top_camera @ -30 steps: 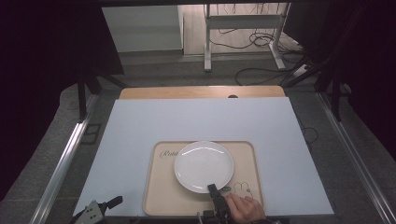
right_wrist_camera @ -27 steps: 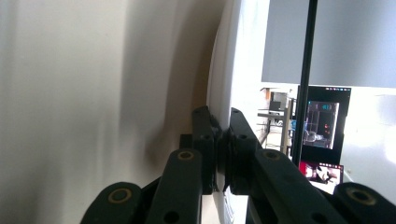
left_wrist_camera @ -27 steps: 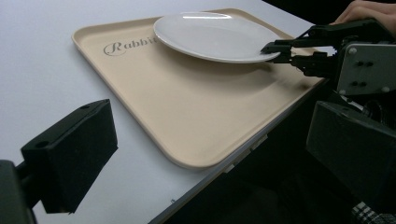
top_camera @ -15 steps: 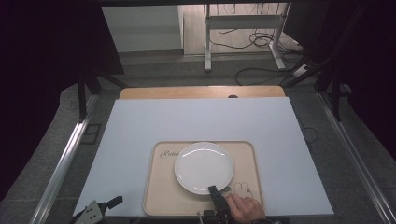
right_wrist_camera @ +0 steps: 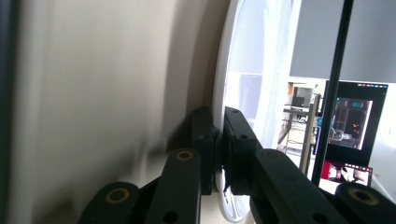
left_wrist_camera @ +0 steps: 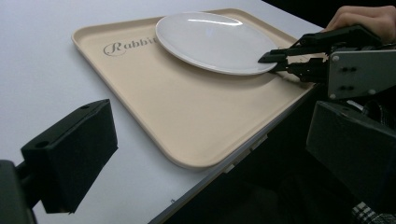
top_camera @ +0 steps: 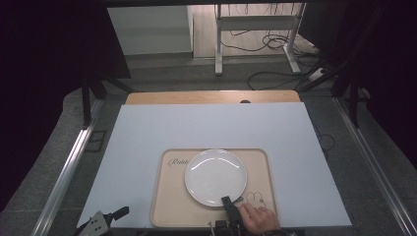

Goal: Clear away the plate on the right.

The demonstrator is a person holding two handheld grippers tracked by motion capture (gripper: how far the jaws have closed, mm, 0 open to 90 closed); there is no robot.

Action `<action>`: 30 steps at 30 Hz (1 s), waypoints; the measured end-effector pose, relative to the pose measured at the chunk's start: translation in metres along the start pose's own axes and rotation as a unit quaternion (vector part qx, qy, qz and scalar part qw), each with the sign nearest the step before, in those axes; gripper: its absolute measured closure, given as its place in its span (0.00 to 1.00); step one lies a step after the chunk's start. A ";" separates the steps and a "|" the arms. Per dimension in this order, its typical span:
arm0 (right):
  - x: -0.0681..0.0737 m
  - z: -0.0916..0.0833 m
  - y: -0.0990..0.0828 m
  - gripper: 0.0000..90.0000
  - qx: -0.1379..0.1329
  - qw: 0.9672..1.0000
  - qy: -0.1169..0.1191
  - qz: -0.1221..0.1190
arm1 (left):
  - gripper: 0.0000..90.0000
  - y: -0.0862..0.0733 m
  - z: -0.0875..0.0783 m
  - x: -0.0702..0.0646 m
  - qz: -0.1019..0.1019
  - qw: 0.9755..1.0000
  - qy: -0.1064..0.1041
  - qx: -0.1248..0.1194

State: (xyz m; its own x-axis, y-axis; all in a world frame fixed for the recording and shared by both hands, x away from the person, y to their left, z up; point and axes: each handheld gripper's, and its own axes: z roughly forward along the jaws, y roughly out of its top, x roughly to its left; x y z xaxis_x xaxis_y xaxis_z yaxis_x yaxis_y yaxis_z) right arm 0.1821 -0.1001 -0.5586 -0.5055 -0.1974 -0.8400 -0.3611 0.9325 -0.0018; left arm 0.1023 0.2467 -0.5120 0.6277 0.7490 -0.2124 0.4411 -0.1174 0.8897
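The left claw point(top_camera: 119, 211) sits at the near left corner of the desk point(top_camera: 147, 132), resting low with its two black jaws standing wide apart and nothing between them. In the left gripper view, the near corner of the beige tray point(left_wrist_camera: 196, 116) lies ahead of that claw, between its spread jaws but well short of touching either one. The tray lies flat on the desk, to the right of the left claw, and has curly lettering point(top_camera: 179, 162) printed near its far left corner.

On the tray lies the white plate point(top_camera: 215, 177), up and to the right of the left claw. The right claw point(top_camera: 227, 202) has hold of it, a hand point(top_camera: 258, 219) behind it. Its jaws are drawn in narrow and pinch the plate's near rim, one jaw above and one below. In the right gripper view the rim point(right_wrist_camera: 219, 121) runs straight between the two pads point(right_wrist_camera: 233, 140), which press on it from either side.
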 end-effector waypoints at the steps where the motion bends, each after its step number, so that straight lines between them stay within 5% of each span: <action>1: 0.000 0.000 0.000 0.93 0.000 1.000 -0.001 0.001 | 0.02 0.000 0.000 0.000 0.000 1.000 0.000 0.000; 30: -0.009 -0.006 -0.003 0.69 0.017 1.000 -0.004 0.004 | 0.02 0.000 0.000 0.000 0.000 1.000 -0.002 0.001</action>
State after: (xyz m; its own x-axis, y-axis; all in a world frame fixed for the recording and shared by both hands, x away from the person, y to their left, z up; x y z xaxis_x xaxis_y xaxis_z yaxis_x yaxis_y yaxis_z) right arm 0.1832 -0.1032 -0.5482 -0.5009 -0.1880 -0.8449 -0.3311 0.9435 -0.0137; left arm 0.1027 0.2465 -0.5122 0.6296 0.7467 -0.2147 0.4436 -0.1186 0.8884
